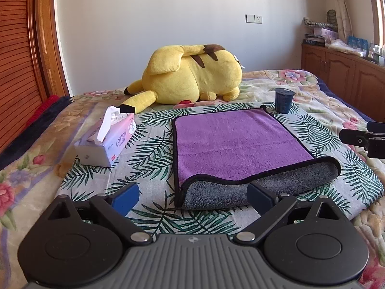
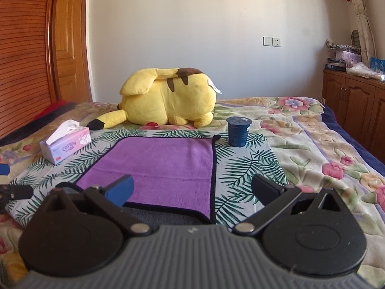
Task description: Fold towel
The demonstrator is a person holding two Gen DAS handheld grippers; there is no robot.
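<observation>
On the leaf-print cloth [image 1: 149, 144], the purple-and-grey microfibre towel [image 1: 235, 142] is lying with its near edge rolled; left gripper [image 1: 193, 193] and right gripper [image 2: 192, 189] are hovering wide open, gripping nothing.

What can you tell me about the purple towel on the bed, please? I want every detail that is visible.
The purple towel is a plush, microfibre-looking cloth: purple on top, grey beneath, with black edging. It lies flat on the leaf-print cloth, with its near edge rolled over so the grey underside shows. A small black loop sits at its far right corner, near the dark blue cup. Both the left gripper and the right gripper are open, gripping nothing.
</observation>
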